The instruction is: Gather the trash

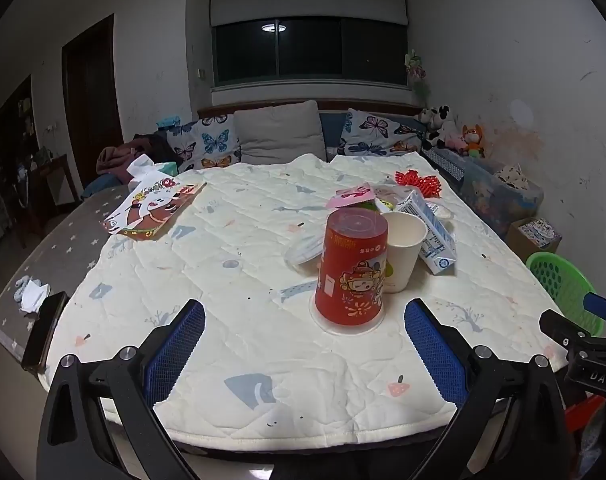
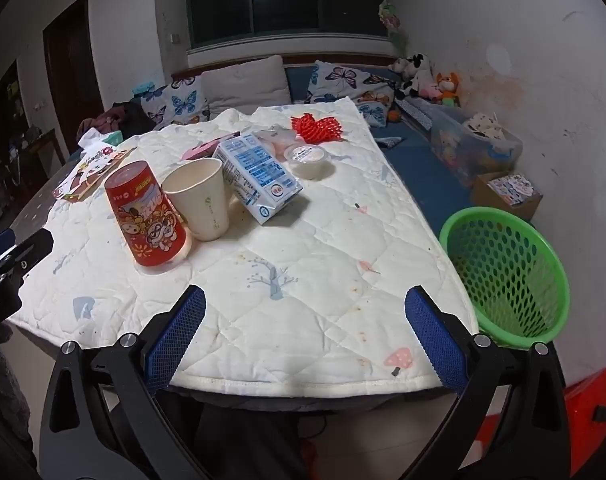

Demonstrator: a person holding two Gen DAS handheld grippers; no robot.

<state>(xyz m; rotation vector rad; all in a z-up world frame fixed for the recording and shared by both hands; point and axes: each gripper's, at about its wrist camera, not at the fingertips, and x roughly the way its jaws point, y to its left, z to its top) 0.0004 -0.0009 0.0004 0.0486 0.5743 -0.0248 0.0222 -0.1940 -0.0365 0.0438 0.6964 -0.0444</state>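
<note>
Standing before both wide-open tools [image 1: 305,322] [image 2: 305,308], a red cup [image 1: 353,268] blocks the white cup [image 1: 403,246] and milk carton [image 2: 255,174].

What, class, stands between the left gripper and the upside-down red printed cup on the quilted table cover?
Nothing visible: the left gripper is open and points at the upside-down red printed cup, with only bare white quilted table cover between. The white paper cup stands beside the red one, toward the right, not in front.

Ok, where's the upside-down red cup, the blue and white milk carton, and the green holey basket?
upside-down red cup [image 1: 353,272], left wrist view, printed side.
blue and white milk carton [image 2: 259,176], right wrist view, top face.
green holey basket [image 2: 507,272], right wrist view, inner wall.
</note>
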